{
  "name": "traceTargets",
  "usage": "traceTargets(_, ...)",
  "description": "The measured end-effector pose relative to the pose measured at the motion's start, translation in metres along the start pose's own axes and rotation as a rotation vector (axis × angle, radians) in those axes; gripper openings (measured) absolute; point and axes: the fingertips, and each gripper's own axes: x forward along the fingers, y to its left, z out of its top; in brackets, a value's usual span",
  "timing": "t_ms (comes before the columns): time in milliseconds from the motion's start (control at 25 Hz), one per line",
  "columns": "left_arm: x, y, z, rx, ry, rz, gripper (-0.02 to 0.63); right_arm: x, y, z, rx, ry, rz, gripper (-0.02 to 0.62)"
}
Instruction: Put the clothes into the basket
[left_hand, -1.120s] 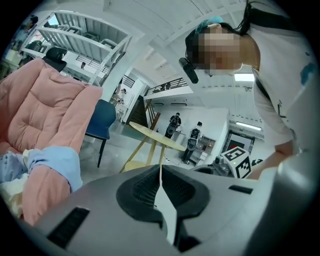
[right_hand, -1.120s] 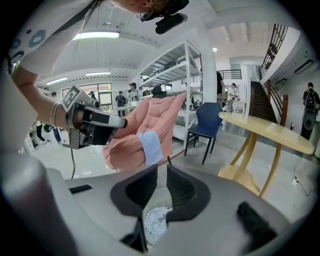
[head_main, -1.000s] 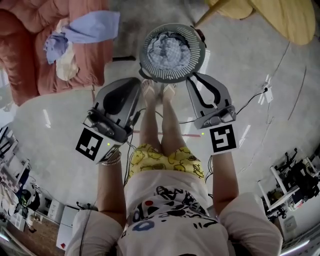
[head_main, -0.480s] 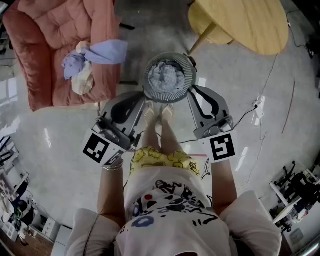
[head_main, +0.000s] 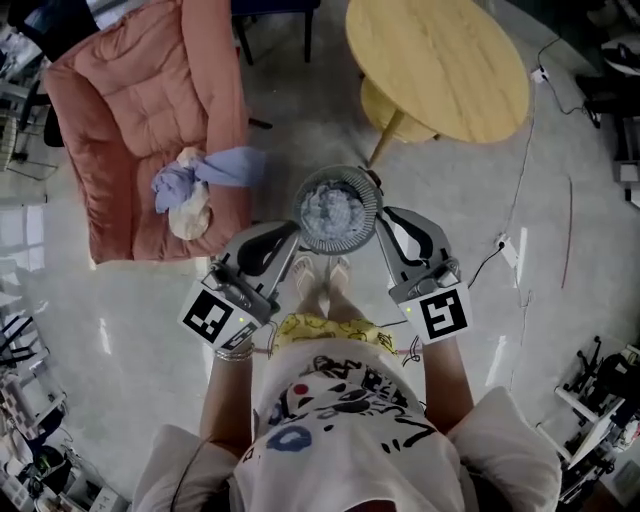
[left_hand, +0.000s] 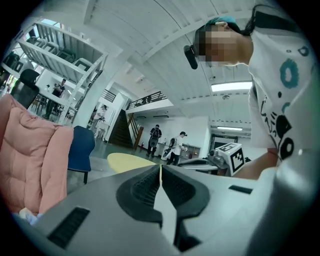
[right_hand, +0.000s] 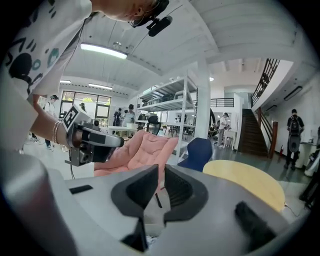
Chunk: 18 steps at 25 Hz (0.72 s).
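Observation:
The round grey basket (head_main: 369, 222) stands on the floor in front of the person's feet, with pale blue-grey clothes (head_main: 334, 207) piled in it. More clothes (head_main: 196, 183), lilac, blue and cream, lie on the front edge of the pink sofa (head_main: 140, 110). Both grippers hang above the floor on either side of the basket and hold nothing. My left gripper (head_main: 292, 231) (left_hand: 160, 169) is shut, pads together. My right gripper (head_main: 383, 214) (right_hand: 161, 172) is closed down to a thin slit, and only the sofa shows through it.
A round yellow table (head_main: 440, 60) stands beyond the basket at the right. Cables and a socket strip (head_main: 503, 248) trail over the glossy floor on the right. Racks and gear (head_main: 600, 400) crowd the lower corners. Several people stand far off in the hall.
The head camera and both grippers have risen, so the basket and feet look smaller and farther below. More of the sofa and the whole table have come into view. The jaws have not changed.

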Motion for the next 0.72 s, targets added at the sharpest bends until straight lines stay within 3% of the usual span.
traceTargets(240, -0.005, -0.011, 0.038, 0.066, -0.019, -0.06, 0.023, -0.007, -0.006, 0.048, -0.026, -0.085, -0.054, 0.052)
traceTargets(720, -0.011, -0.011, 0.106, 0.166, -0.089, -0.033, 0.023, -0.023, -0.028, 0.121, -0.077, -0.164, -0.073, 0.052)
